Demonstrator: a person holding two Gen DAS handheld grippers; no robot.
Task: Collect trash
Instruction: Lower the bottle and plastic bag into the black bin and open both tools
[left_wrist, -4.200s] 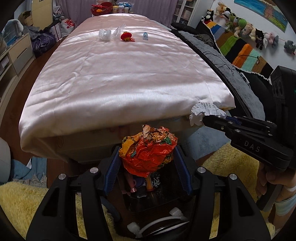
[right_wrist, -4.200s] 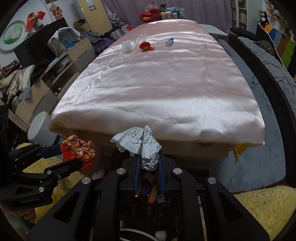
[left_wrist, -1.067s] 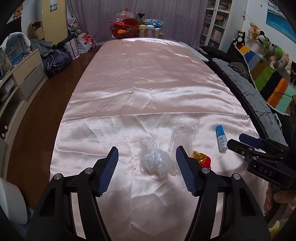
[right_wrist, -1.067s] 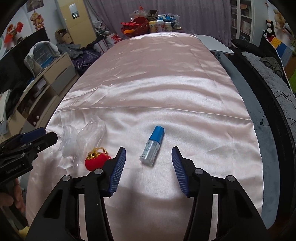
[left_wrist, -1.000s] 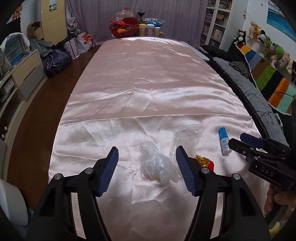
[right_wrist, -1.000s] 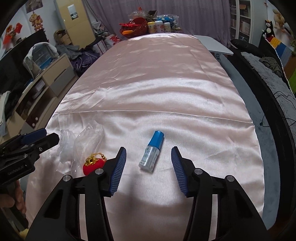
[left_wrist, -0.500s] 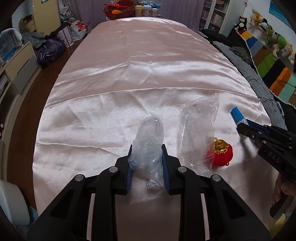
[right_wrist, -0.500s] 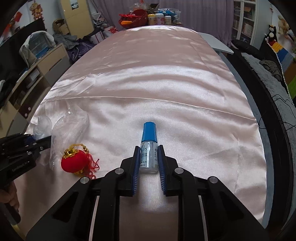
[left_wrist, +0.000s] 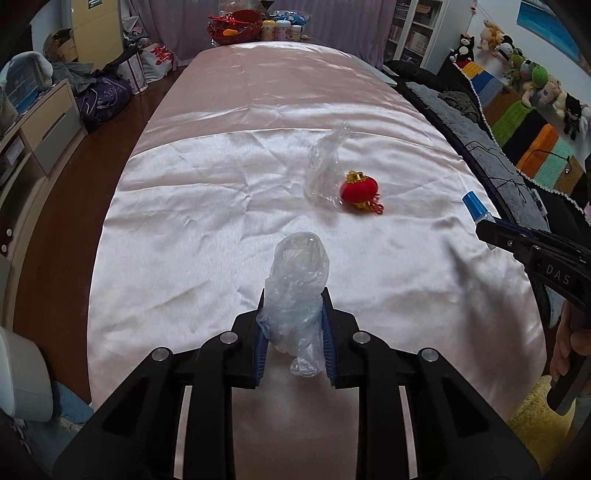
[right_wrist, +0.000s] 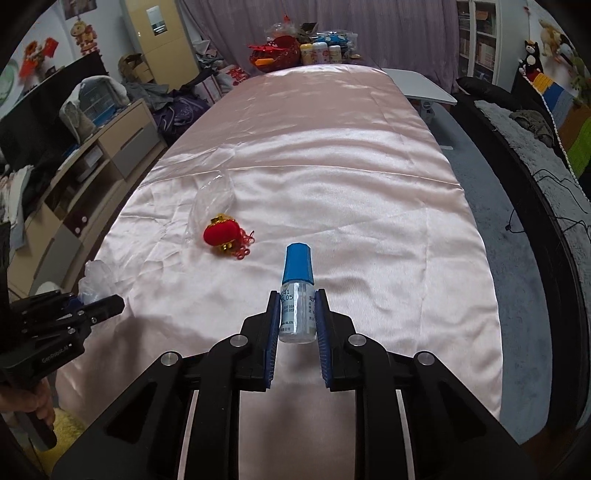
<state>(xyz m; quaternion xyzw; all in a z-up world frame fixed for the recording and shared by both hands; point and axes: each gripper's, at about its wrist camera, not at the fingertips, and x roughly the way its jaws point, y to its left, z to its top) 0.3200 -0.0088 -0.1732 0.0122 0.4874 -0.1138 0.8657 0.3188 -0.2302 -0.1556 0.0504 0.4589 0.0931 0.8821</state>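
So, a crumpled clear bag (left_wrist: 295, 295) is clamped between the jaws of the left gripper (left_wrist: 294, 334), held just above the pink satin surface (left_wrist: 207, 206). The right gripper (right_wrist: 296, 326) has its jaws pressed on a small bottle (right_wrist: 296, 306) with a blue cap, cap pointing away from the camera. Two things are left lying on the satin, well ahead of both grippers: a second clear bag (left_wrist: 323, 166), and a little red lantern ornament (left_wrist: 359, 191) resting right against it, gold trim and red tassel showing. At the far end a red basket (right_wrist: 275, 53) and some jars can be seen. A hand (left_wrist: 570, 350) is visible on the right gripper's handle.
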